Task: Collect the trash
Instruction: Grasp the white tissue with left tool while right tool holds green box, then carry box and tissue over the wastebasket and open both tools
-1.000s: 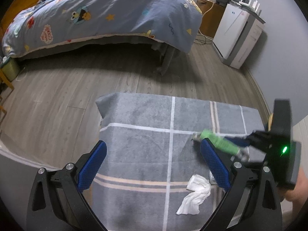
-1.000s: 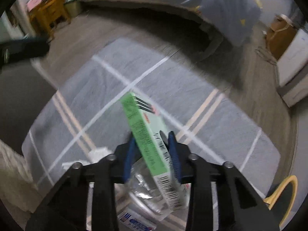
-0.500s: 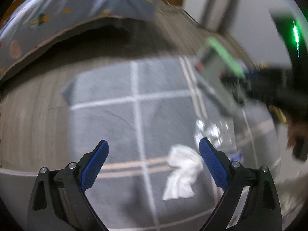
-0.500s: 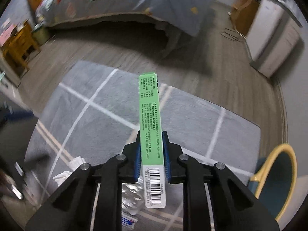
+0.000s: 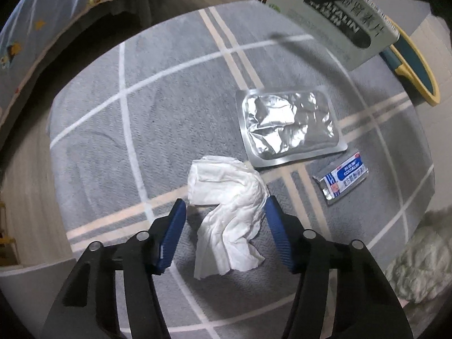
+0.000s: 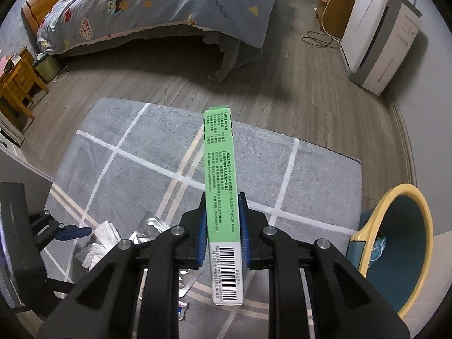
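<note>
Bed (image 6: pixel 158 8): at the far side of the room, under a blue cartoon-print cover.
Rug (image 5: pixel 175 107): grey with pale crossing stripes, spread on the wood floor, carrying all the loose trash.
Bin (image 6: pixel 395 243): yellow-rimmed, teal inside, standing at the rug's right edge, just beside the right gripper.
Left gripper (image 5: pixel 224 233): pointed steeply down at the rug, jaws just closing in around the white tissue (image 5: pixel 228 206); right blue pad touching the tissue's edge, left pad clear of it, so not yet clamped.
Right gripper (image 6: pixel 223 237): angled down over the rug, clamped tight on the green box (image 6: pixel 221 186), which stands edge-up between the pads and juts forward, barcode end nearest the camera.
Foil pack (image 5: pixel 289 127): crumpled silver, flat on the rug just beyond the tissue.
Small sachet (image 5: pixel 343 178): blue-and-white, lying right of the tissue, near the foil pack's corner.
</note>
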`<state>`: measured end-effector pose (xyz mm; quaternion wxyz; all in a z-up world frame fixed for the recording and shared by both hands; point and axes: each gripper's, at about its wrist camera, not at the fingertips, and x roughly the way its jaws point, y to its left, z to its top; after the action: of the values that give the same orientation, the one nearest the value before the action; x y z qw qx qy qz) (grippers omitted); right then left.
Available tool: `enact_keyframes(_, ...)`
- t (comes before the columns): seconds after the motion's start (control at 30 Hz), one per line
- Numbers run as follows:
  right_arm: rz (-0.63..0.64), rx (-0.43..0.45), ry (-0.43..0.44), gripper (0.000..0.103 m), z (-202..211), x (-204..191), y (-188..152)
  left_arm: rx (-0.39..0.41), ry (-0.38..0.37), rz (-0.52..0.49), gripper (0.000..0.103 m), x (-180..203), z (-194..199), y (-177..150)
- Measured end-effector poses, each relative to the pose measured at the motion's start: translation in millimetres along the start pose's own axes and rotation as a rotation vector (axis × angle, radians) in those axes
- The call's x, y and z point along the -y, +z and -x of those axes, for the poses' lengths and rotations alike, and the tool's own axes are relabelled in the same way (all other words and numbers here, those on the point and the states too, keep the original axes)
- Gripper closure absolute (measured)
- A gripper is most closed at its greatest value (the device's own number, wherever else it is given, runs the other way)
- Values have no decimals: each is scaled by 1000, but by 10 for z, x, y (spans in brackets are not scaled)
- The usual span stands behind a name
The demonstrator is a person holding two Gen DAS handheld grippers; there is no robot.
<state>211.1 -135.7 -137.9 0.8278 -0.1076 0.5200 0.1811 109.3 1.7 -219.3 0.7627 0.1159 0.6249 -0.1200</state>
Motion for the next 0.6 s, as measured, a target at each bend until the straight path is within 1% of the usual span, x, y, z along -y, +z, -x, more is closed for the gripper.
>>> enact_keyframes(0.07,-11,0,5,84,15,26,-3,-18,2,-9,48,11,-34,1)
enact_keyframes(0.1,-15,0,7,84,21,31,-4,-17,-3,-9,52,11,-32,3)
enact_keyframes(0.13,-19,1,8,84,40,37,-3,-17,-9,-10,63,6,-28,16)
enact_keyframes(0.17,-21,3,9,85,59,38,-3,-13,-8,-16,73,-3,-18,36)
enact_keyframes(0.2,-23,7,11,85,90,38,-6,-8,-6,-20,85,4,2,46)
enact_keyframes(0.23,-24,9,12,85,111,36,-10,6,3,-22,88,10,37,54)
enact_keyframes(0.4,-26,22,1,85,289,48,-68,119,13,26,89,-30,342,118)
enact_keyframes(0.5,-28,36,-4,85,442,60,-120,176,40,37,89,-59,516,152)
enact_keyframes(0.6,-24,50,-13,84,593,66,-182,237,48,50,89,-3,706,169)
